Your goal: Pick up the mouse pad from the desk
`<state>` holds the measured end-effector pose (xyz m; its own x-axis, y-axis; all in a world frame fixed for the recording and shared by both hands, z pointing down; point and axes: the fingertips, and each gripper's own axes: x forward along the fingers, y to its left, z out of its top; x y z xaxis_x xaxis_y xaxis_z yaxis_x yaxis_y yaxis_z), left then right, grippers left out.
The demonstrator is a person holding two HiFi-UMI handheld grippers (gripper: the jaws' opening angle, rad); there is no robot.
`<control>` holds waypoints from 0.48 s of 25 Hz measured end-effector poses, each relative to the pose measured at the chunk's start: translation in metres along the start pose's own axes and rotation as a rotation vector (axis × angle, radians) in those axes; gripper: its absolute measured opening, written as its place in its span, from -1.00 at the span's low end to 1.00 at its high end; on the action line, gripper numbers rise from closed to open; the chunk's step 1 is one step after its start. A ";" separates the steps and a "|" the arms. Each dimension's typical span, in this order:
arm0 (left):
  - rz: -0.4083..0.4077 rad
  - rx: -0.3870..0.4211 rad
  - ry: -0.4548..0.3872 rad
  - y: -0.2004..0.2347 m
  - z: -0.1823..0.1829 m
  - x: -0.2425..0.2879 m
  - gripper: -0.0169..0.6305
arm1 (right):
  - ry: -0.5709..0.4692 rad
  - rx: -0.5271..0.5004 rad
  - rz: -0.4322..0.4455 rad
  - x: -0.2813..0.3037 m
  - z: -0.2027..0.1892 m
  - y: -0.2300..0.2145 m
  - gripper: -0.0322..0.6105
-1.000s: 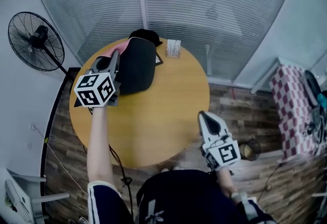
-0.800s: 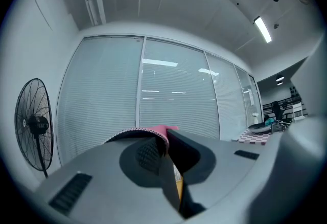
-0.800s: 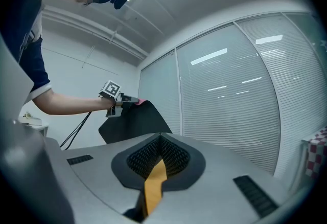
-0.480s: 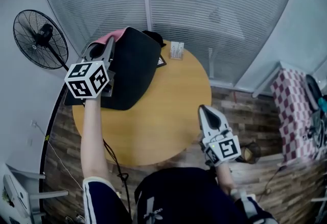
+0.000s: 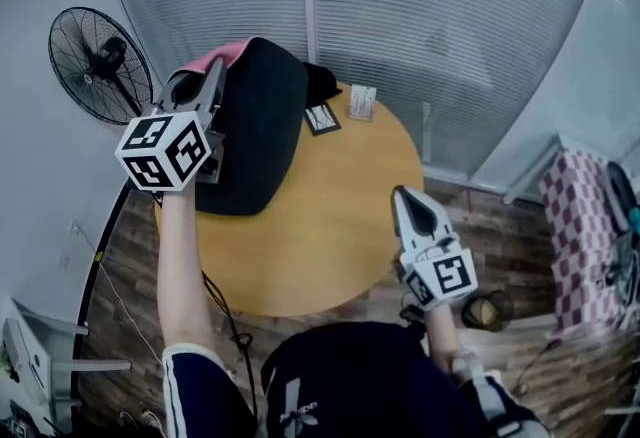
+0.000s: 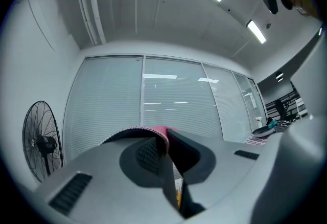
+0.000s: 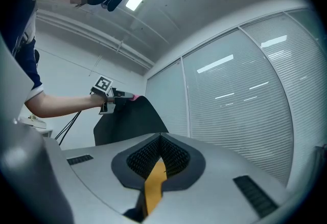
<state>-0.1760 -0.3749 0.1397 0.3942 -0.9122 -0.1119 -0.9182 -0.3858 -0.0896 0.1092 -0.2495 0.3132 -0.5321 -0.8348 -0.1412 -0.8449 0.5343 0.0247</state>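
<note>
Raised higher, mouse pad (image 5: 258, 126) hangs over desk (image 5: 335, 221), fan (image 5: 100, 61) nearby.

Matt black cloth mouse pad (image 5: 255, 126) — smooth, lightly glossy wooden desk (image 5: 340, 216).

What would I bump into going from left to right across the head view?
fan → mouse pad → little white card → right tool → checkered cloth

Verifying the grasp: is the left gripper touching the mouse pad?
Touching. The left gripper view shows the left gripper shut on the mouse pad edge.
</note>
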 end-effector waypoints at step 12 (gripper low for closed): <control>0.001 0.032 -0.044 -0.024 0.032 -0.069 -0.89 | -0.043 -0.024 0.078 0.008 0.029 0.013 -0.89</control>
<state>-0.1803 -0.2984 0.1179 0.3953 -0.9053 -0.1558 -0.9172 -0.3797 -0.1206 0.0955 -0.2450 0.2840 -0.5937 -0.7842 -0.1804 -0.8025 0.5935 0.0608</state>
